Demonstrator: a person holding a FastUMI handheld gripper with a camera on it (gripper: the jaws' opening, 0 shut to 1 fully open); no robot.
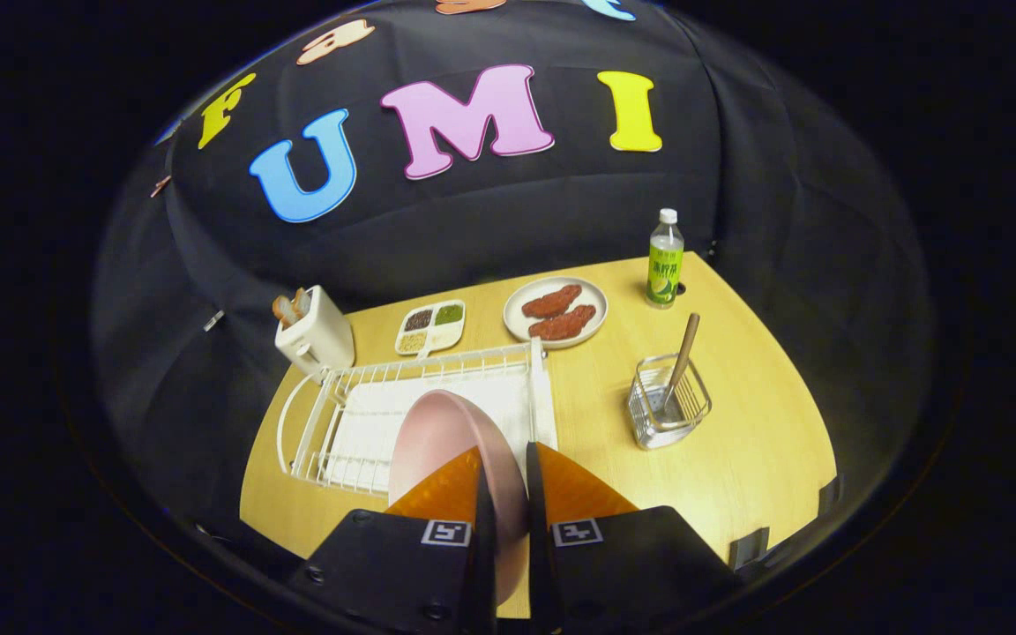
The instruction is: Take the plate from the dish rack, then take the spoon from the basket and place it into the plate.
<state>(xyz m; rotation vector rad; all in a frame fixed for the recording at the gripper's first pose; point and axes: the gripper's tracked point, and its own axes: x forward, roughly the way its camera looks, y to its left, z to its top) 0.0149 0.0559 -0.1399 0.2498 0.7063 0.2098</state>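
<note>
A pink plate (437,437) stands on edge between my two orange fingers (561,485), its rim clamped by them. My gripper (505,459) is shut on the plate, held above the near end of the white wire dish rack (358,414). Off to the right of the fingers, a small wire basket (668,404) stands on the wooden table (755,441). A spoon with a wooden handle (683,353) leans upright in the basket, its bowl down inside.
Beyond the rack stand a white toaster (314,335) with bread, a divided dish of seasonings (431,326), a plate with sausages (556,311) and a green-labelled bottle (664,260). Bare table lies between the rack and the basket.
</note>
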